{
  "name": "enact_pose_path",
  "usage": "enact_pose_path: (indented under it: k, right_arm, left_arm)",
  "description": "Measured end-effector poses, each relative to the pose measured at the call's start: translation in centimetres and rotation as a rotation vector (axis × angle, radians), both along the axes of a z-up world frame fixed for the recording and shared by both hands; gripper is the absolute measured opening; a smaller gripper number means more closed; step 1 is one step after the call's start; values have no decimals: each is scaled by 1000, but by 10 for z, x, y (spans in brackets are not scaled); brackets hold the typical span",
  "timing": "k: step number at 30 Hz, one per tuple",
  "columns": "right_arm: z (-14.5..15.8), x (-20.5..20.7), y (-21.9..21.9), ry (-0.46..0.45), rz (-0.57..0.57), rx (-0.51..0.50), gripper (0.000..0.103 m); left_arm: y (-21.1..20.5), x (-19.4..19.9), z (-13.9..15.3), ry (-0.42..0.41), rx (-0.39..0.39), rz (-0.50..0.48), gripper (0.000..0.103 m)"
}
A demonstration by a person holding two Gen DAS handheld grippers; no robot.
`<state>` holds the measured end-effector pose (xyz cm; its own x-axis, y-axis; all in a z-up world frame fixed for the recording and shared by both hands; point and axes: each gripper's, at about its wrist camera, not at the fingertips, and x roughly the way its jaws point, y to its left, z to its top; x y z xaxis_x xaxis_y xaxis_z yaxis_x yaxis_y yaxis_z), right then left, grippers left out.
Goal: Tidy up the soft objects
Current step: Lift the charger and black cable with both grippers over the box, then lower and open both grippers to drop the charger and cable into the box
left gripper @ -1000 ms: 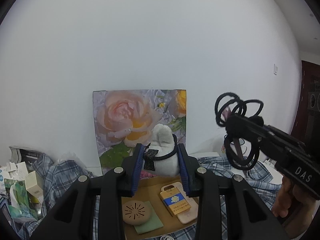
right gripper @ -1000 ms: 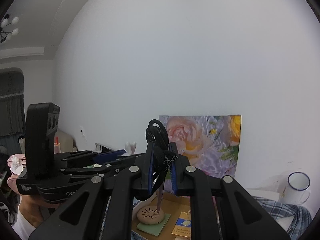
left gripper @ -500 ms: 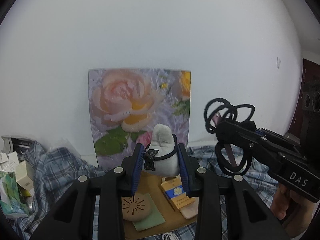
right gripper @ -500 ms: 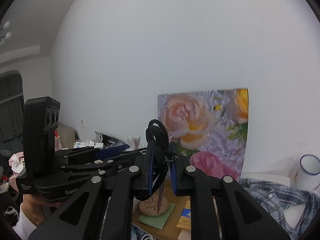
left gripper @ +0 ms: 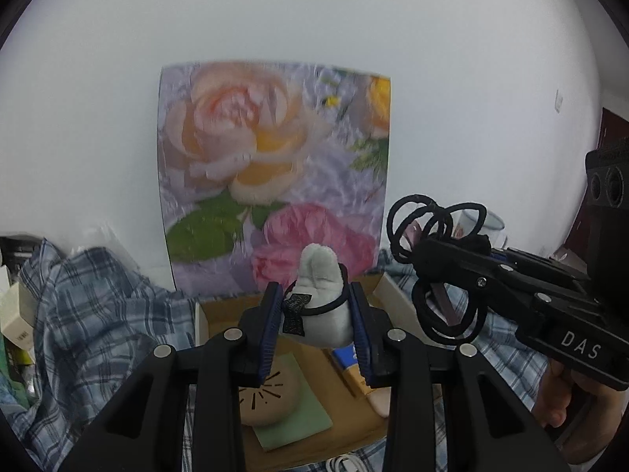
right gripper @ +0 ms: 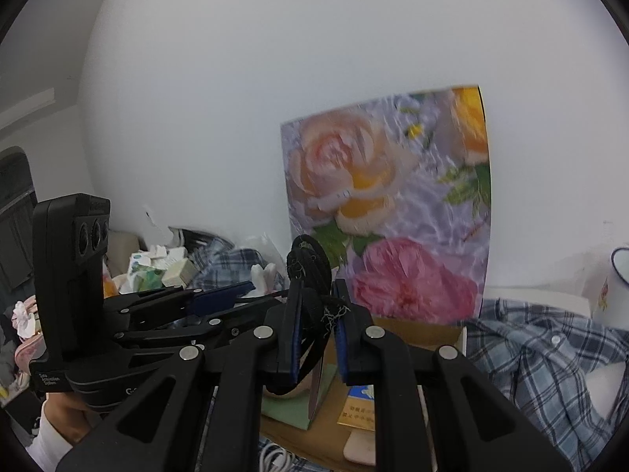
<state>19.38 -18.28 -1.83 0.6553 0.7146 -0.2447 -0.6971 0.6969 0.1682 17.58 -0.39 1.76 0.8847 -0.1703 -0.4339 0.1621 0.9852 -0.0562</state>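
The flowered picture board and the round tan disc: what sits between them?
In the left wrist view, the left gripper, pinching a small white plush toy, sits before the board and above the disc.

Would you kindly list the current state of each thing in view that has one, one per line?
left gripper: shut on the plush toy
plush toy: clamped, upright, hair tie looped around it
right gripper: shut on the hair ties
hair ties: bunched, dangling from the jaws
cardboard box: open, holding items
flower picture: upright against the wall
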Motion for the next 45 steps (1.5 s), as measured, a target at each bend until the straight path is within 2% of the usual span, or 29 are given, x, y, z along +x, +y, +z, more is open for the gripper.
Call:
enact_pose_path:
  k: [15,24,30,31,32,33,34,35,36,38,40,45]
  right_arm:
    - [-67,39,23,153,-14,-108,14]
    - [-86,49,30,200,-23,-150,14]
    - [-86,51,27,199,-50,-142,15]
    - [-86,52,27,199,-56,-146,17]
    - [-85,51,27,196,-62,-155,23]
    - [-85,51,27,190,-73,-168,31]
    - [-84,51,26,183,-88,-174,58]
    - [-82,50,24,176,-112,-169,64]
    - [-80,50,20,172,-131,-156,74]
    - [-76,50,11,175,-130,-117,93]
    - [-70,50,1,173,-141,-70,103]
    - [-61,52,-13,176,-166,-9,103]
  left_arm:
    - [-2,35,-57,183,52,36,36]
    - [-2,44,-76,246,64,30,36]
    - [0,47,-80,270,76,62,36]
    - [2,47,-79,268,74,66,36]
    - [3,48,-78,267,74,67,36]
    - [4,47,-77,262,73,71,43]
    - [5,48,-76,253,76,91,53]
    - [7,48,-74,247,85,124,81]
    - [11,48,-72,238,90,156,103]
    - [23,47,-66,195,75,228,103]
    - [35,43,-60,161,42,234,103]
    - [39,38,-52,133,21,221,103]
